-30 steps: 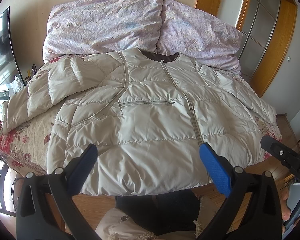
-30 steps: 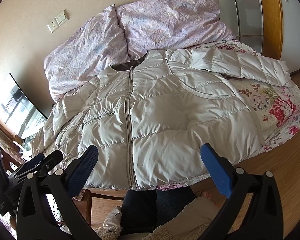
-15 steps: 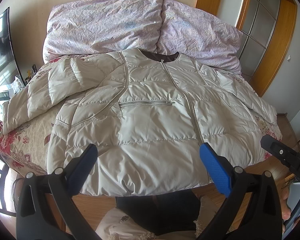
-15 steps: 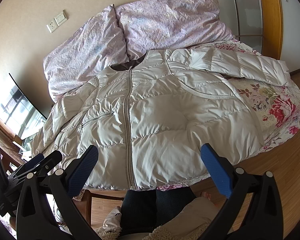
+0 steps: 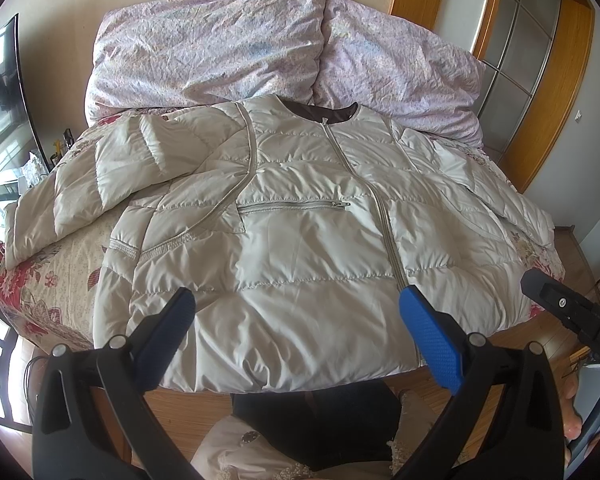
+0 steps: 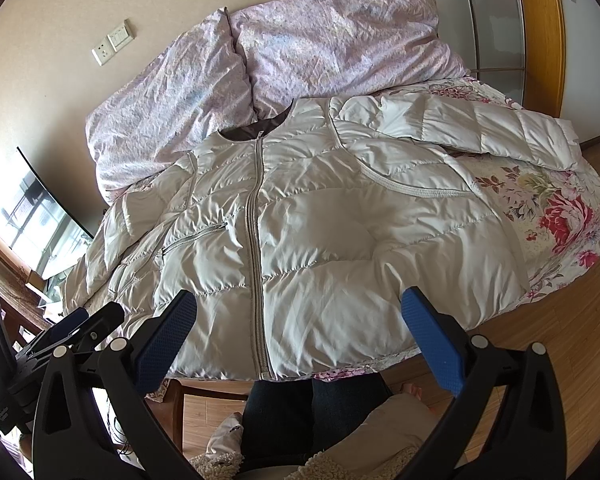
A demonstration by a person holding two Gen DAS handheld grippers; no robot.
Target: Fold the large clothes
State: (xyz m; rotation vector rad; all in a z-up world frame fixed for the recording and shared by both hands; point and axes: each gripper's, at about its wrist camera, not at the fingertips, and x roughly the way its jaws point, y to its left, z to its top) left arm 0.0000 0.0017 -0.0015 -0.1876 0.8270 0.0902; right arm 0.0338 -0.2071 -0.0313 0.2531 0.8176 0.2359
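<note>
Jacket [image 5: 308,240] flat on bed [image 5: 72,264], zipped; both grippers wide, empty.

Jacket [image 5: 300,240] covers the bed [image 6: 556,216] fully; pillows [image 5: 220,48] block the far edge, near hem open

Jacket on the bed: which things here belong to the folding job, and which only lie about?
Job: jacket, left claw, right claw, both open and empty.
Lying about: two pillows, floral bedcover, screen.
</note>
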